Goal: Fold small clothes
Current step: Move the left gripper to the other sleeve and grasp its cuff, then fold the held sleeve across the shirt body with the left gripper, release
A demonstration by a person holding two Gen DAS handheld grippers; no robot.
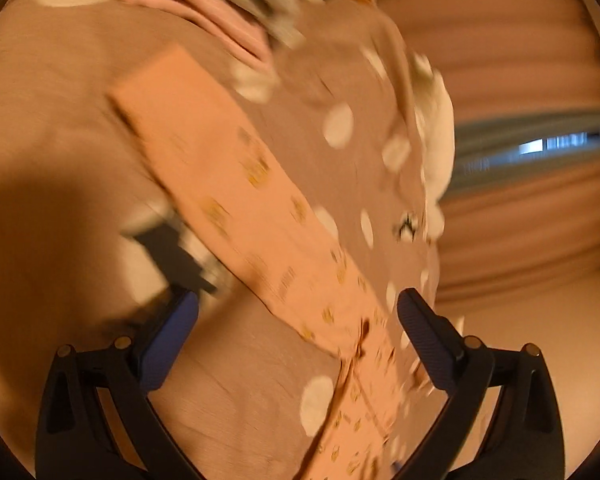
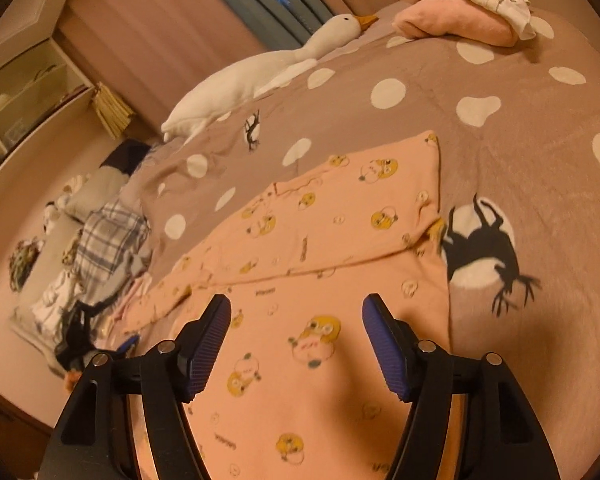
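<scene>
A peach garment (image 2: 320, 248) printed with yellow cartoon figures lies flat on the brown polka-dot bed cover (image 2: 520, 152), one part folded over across its middle. My right gripper (image 2: 296, 316) hovers just above its near part, open, with nothing between its fingers. The left wrist view is blurred. There the same garment (image 1: 236, 184) shows as a long strip running from upper left to lower right. My left gripper (image 1: 296, 312) stands open over its lower end, and its pads are clear of the cloth.
A white goose plush (image 2: 260, 76) lies along the bed's far left edge. Folded pink and white clothes (image 2: 460, 20) are stacked at the far end. A loose pile of clothes (image 2: 100, 248) sits at the left. A shelf unit (image 2: 20, 92) and curtains stand behind.
</scene>
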